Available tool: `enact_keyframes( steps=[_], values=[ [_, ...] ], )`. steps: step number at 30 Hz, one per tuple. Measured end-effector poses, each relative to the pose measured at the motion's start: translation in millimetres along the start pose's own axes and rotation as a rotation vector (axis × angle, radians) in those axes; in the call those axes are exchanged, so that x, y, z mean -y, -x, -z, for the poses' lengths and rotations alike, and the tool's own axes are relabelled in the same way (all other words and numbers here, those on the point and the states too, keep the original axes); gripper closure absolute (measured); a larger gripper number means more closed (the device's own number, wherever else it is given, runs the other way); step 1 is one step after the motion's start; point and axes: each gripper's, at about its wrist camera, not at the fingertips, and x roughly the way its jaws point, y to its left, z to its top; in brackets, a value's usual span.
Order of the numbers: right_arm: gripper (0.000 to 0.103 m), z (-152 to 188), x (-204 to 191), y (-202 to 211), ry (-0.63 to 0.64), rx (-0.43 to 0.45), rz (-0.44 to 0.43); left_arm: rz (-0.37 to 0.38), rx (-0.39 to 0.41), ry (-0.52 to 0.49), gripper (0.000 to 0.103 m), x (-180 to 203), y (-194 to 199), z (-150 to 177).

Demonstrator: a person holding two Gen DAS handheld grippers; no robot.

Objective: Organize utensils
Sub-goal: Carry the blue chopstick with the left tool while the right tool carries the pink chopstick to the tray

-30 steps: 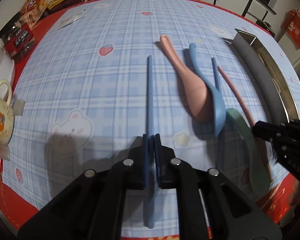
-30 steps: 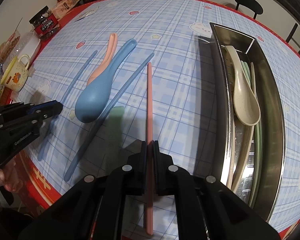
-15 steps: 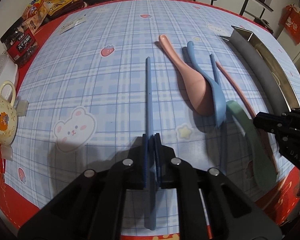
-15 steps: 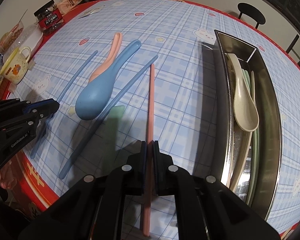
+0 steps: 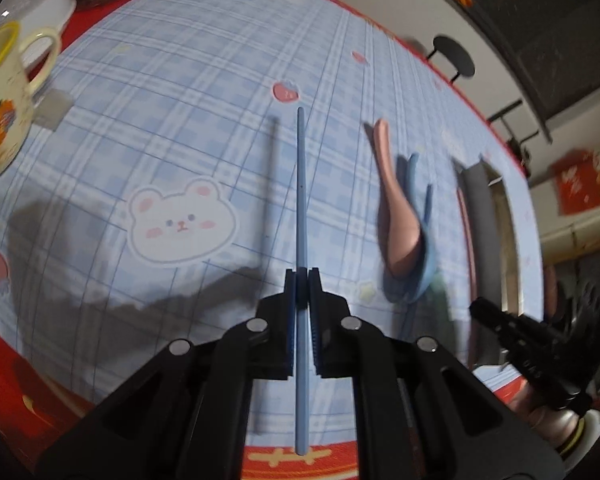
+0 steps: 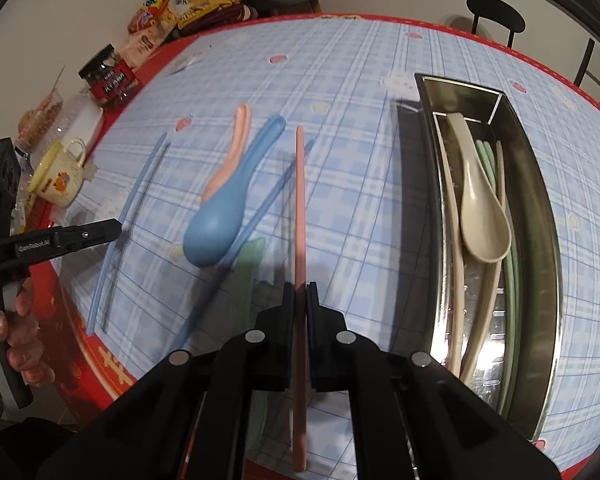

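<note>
Blue chopstick (image 5: pixel 301 200) clamped in left gripper (image 5: pixel 302 280), lifted off table, shadow beside it. Pink chopstick (image 6: pixel 299 208) clamped in right gripper (image 6: pixel 299 292), also raised above cloth. Pink spoon (image 6: pixel 230 160), blue spoon (image 6: pixel 228 216), second blue chopstick (image 6: pixel 260 216), green spoon (image 6: pixel 248 264) lie on checked tablecloth (image 6: pixel 360 120) between grippers. Steel tray (image 6: pixel 540 208) to right holds beige spoon (image 6: pixel 480 216), beige and green chopsticks. Mug (image 5: pixel 0 100) at left edge.

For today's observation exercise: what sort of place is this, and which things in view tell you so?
Probably a home dining room. A round table with a checked cartoon cloth holds spoons and chopsticks beside a steel utensil tray, a mug, and snack packets; a chair stands behind.
</note>
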Motion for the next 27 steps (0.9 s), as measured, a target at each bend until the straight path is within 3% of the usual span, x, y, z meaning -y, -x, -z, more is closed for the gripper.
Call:
enact_keyframes(
  steps=[10, 15, 20, 27],
  values=[
    [0.097, -5.2, 13.6, 19.5, -0.047, 0.062, -0.015, 0.080, 0.021, -0.009, 0.093, 28.5, 18.8, -4.4],
    [0.097, -8.5, 29.6, 35.9, -0.080, 0.107, 0.002, 0.117, 0.020, -0.062, 0.093, 64.2, 15.8, -11.7],
    [0.097, -9.7, 66.1, 45.8, -0.156, 0.124, 0.040, 0.150, 0.006, -0.135, 0.093, 108.0, 4.0, -16.8],
    [0.097, -9.5, 113.0, 45.9, -0.238, 0.109, 0.095, 0.228, -0.048, -0.157, 0.093, 162.1, -21.1, -18.7]
  ],
)
